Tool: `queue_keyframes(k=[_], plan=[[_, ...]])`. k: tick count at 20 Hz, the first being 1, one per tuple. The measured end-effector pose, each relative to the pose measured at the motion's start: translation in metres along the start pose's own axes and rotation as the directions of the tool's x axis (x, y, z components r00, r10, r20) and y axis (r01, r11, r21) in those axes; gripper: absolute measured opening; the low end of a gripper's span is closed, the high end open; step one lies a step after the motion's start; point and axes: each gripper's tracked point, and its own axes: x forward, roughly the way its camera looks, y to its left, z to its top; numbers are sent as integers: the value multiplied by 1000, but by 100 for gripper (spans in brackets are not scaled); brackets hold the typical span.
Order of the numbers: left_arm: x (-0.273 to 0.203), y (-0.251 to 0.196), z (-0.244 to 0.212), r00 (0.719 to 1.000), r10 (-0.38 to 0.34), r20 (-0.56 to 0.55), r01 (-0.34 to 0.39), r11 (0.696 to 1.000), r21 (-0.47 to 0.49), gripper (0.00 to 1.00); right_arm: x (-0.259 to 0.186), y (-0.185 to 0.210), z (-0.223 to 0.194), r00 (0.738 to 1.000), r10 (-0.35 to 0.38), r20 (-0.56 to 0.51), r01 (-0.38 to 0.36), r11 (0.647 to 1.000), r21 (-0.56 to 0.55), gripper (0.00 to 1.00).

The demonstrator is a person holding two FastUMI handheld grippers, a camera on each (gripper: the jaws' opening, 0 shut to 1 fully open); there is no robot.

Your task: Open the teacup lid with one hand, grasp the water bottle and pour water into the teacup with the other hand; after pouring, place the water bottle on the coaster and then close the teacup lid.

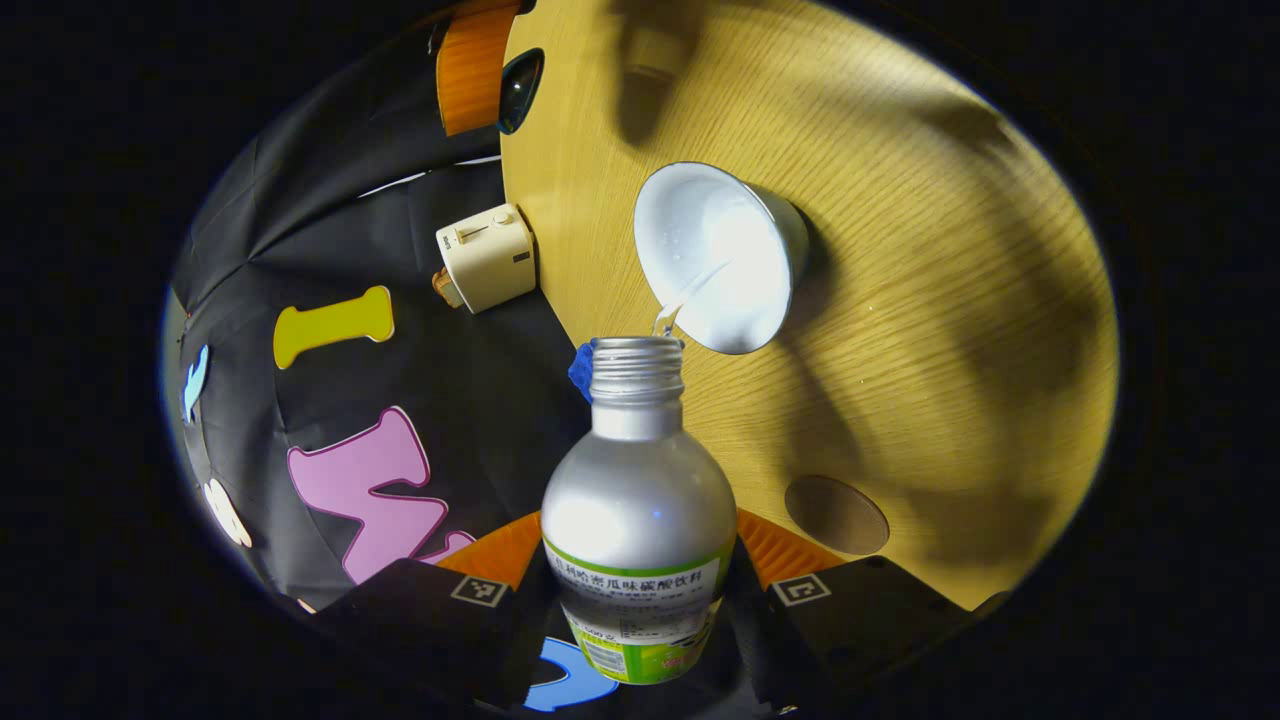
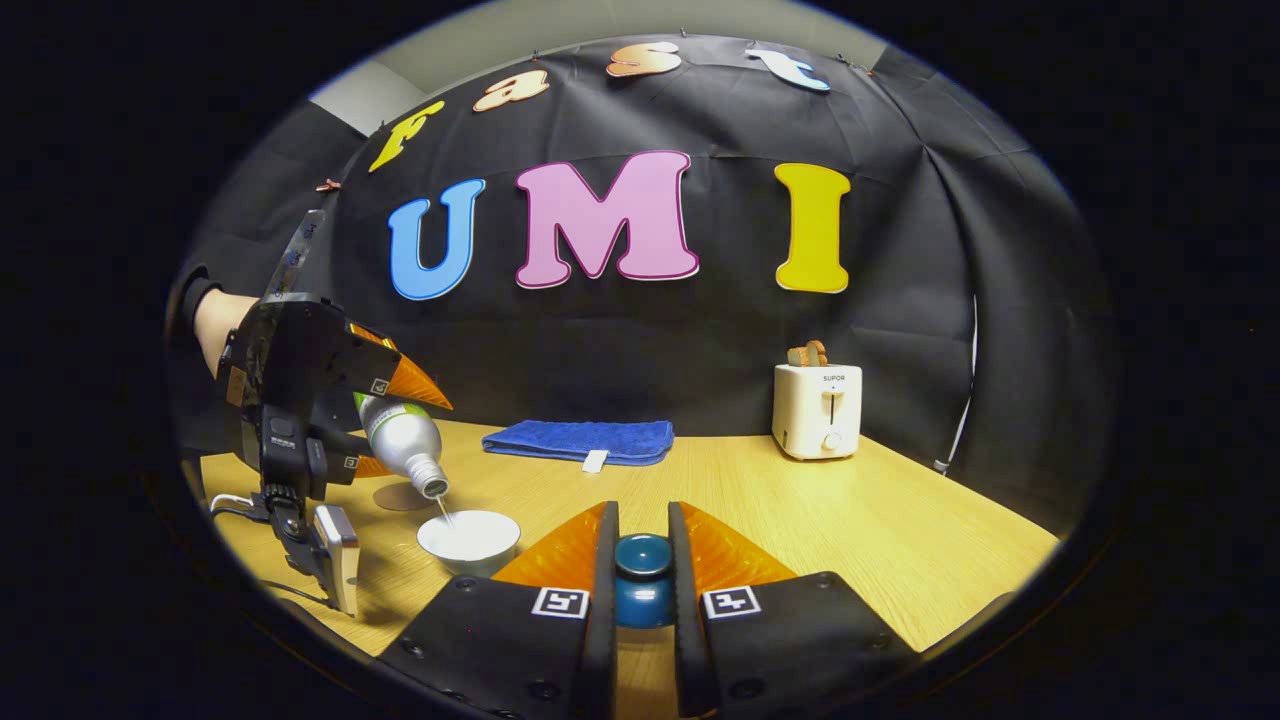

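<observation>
Left gripper clamped on water bottle, tipped mouth-down over teacup; thin stream falls into white bowl, water level hard to judge. Coaster bare on table, near cup. Right gripper pinches teacup lid off the cup. Right gripper view adds blue towel, toaster with bread at back, sleeve behind left gripper.

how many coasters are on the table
1: a round brown coaster lies bare on the wooden table, beside the white teacup and behind it in the right gripper view.
</observation>
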Motion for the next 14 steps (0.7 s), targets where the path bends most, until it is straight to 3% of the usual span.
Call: queue_keyframes(k=[14], plan=[[-3,7,1,999,31,-22,-29,993,116,81,1,1,-1,1000,-1,2,1,1000,1,27]])
